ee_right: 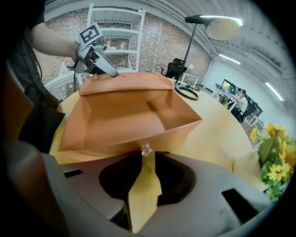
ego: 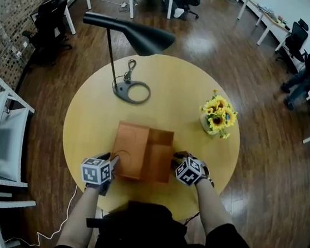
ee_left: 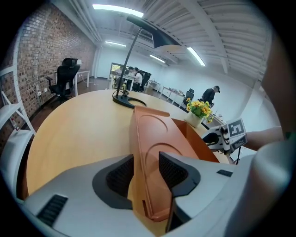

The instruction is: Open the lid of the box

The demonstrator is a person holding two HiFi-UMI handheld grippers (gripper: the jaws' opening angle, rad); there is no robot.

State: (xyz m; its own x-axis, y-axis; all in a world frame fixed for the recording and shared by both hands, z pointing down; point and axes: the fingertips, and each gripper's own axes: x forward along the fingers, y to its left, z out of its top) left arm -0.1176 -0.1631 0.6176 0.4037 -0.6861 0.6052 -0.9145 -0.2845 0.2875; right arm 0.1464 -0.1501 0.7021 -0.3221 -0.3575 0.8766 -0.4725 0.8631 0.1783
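Already the lid (ee_left: 155,134) stands part-raised over the left half of the box (ee_right: 125,120), which sits on the bench (ego: 164,94) close in front of the person, between the two arms. The left hand-held gripper (ee_left: 147,162) is closed on the lid's near end, a pad on each face. The lid therefore runs straight away from it like a ridge, with the open inside of the box falling off to that gripper's right. Seen from the right gripper view, the lid looks hinged along the box's far, left-hand side, with its free edge uppermost. The right hand-held gripper (ee_right: 147,162) faces the box's right wall. Its jaws are apart, only bare bench shows between them, and its tips are just at the wall, holding nothing. The left one is plainly the nearer to the lid. The rest of the swing would likely go up and over to the person's left, away from the right hand-held gripper, which could steady the box.
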